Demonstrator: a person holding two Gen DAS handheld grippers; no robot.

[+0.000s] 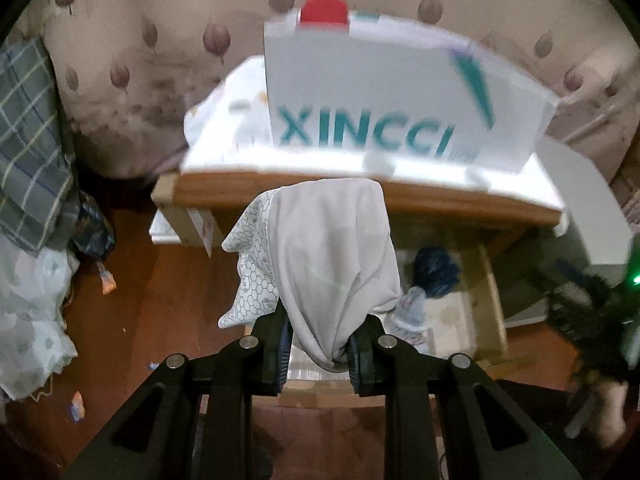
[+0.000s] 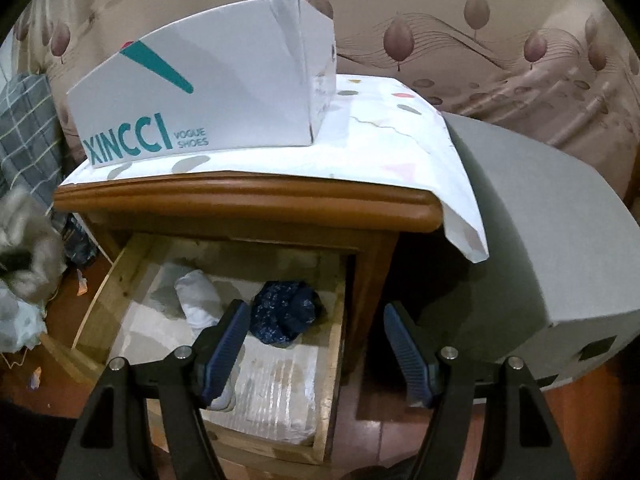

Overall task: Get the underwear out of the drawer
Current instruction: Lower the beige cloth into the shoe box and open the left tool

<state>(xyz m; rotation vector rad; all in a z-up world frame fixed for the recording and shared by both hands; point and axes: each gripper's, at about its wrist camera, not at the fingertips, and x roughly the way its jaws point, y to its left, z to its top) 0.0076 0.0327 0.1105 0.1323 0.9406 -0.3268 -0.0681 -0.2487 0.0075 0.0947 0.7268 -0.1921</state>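
While the left gripper has its jaws clamped on pale underwear lifted clear, the right gripper hangs with jaws apart over the drawer, two bundles left.

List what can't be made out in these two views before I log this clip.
- Left wrist view: pale grey underwear garment draped over the left tool hides the drawer's left part.
- Right wrist view: right tool's blue ribbed finger covers part of the white rolled cloth.
- Left wrist view: white shoe box lettering motion-blurred.
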